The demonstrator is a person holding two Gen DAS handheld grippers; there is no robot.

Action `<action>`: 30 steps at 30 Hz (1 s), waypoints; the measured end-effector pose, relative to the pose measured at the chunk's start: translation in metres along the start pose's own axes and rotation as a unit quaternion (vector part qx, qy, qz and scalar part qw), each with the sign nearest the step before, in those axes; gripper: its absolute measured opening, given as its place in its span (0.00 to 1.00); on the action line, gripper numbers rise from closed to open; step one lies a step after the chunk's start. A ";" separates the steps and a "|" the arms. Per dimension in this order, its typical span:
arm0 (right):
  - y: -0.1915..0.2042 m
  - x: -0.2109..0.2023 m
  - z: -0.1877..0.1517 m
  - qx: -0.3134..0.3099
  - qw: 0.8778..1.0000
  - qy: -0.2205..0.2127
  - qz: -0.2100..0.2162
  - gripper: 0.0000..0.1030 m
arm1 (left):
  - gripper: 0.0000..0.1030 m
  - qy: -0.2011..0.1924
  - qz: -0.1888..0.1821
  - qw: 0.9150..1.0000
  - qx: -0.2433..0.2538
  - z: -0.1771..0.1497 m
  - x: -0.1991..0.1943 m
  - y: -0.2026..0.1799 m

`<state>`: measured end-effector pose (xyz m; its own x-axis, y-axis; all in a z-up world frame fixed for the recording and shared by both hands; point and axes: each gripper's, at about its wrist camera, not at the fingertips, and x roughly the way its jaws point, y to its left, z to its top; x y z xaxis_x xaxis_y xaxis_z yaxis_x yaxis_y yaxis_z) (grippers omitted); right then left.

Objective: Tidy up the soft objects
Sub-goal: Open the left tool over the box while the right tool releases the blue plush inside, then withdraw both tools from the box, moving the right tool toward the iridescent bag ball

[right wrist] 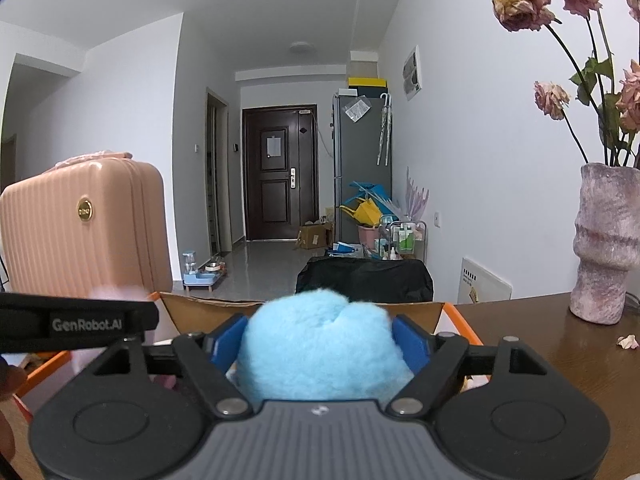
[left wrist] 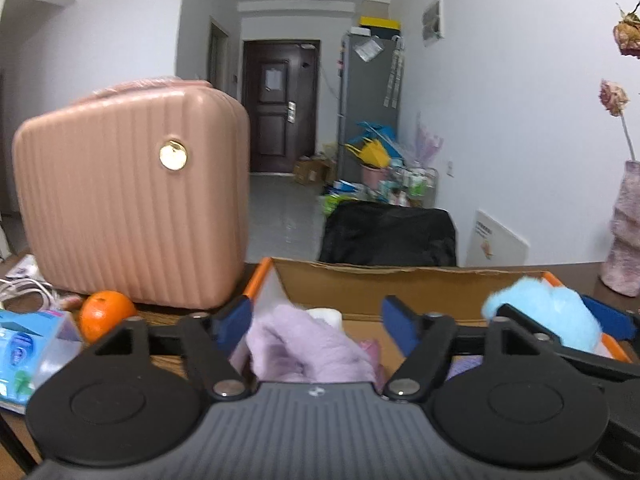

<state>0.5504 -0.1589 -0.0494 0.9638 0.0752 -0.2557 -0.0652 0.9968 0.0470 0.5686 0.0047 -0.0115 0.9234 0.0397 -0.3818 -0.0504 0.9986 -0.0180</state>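
A cardboard box (left wrist: 400, 284) with orange edges stands on the table in front of both grippers. My left gripper (left wrist: 316, 324) is open above the box's left part, over a lilac fluffy cloth (left wrist: 304, 344) that lies inside. My right gripper (right wrist: 320, 340) is shut on a light blue fluffy item (right wrist: 320, 344) and holds it over the box (right wrist: 208, 308). In the left wrist view the blue item (left wrist: 552, 316) and the right gripper (left wrist: 560, 324) show at the box's right end. The left gripper's body crosses the right wrist view at the left.
A pink ribbed case (left wrist: 132, 196) stands left of the box, with an orange (left wrist: 105, 312) and a blue tissue pack (left wrist: 28, 352) in front of it. A pink vase (right wrist: 606, 248) of dried roses stands on the table at the right. A black chair back (left wrist: 388, 236) is behind the box.
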 end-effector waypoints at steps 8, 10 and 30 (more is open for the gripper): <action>-0.009 -0.003 0.000 0.028 0.999 -0.011 -0.015 1.00 | 1.00 -0.016 0.031 0.999 -0.016 0.001 -0.002 0.007; -0.011 -0.005 -0.001 0.033 0.999 -0.016 -0.017 1.00 | 1.00 -0.013 0.031 0.999 -0.021 0.002 -0.001 0.009; -0.015 -0.013 -0.001 0.041 0.998 -0.036 -0.029 1.00 | 1.00 -0.025 0.040 0.998 -0.036 0.002 -0.008 0.014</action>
<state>0.5386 -0.1743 -0.0481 0.9817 0.0117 -0.1899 0.0100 0.9936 0.1129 0.5614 0.0188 -0.0064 0.9333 0.1226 -0.3375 -0.1498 0.9872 -0.0557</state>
